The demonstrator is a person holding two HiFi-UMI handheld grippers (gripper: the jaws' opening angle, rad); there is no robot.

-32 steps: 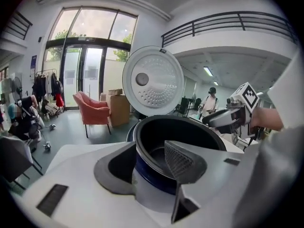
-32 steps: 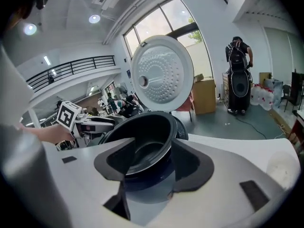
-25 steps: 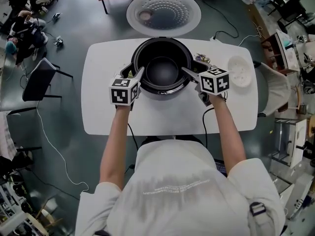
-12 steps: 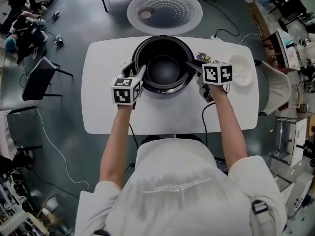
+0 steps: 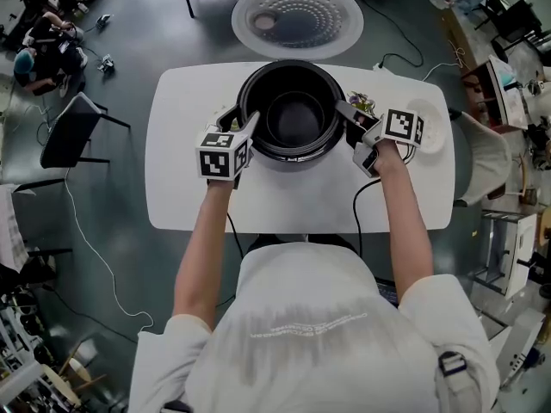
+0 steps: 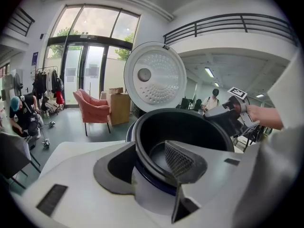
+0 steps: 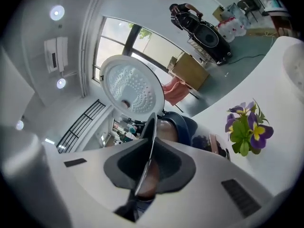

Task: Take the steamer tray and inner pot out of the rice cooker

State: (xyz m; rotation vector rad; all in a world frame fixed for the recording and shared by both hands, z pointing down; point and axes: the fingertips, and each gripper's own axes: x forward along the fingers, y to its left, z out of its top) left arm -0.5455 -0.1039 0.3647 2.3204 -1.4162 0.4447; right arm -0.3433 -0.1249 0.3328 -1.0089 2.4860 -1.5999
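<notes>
1. Jaws of right gripper (image 7: 150, 151) have just been closing and now clamp the inner pot (image 5: 294, 119) rim, on the right side of the rice cooker (image 5: 297, 165).
2. Left gripper (image 6: 151, 148) jaws are apart, straddling the rim at the cooker's left.
3. Pot not yet lifted out. What is likely the steamer tray (image 5: 426, 124) is already out, on the worktop (image 5: 189, 188) right of the cooker.

White table (image 5: 181, 188) with rice cooker (image 5: 293, 160), small flowers (image 5: 360, 103) (purple and yellow), white steamer tray (image 5: 435, 132)

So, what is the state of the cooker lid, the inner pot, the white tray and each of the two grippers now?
round white perforated lid: open, swung back.
dark metal inner pot: seated in the black cooker, looks empty.
white round tray: out, lying on the white table.
left gripper: open, jaws astride the pot rim.
right gripper: jaws just been closing, shut on the pot rim.
</notes>
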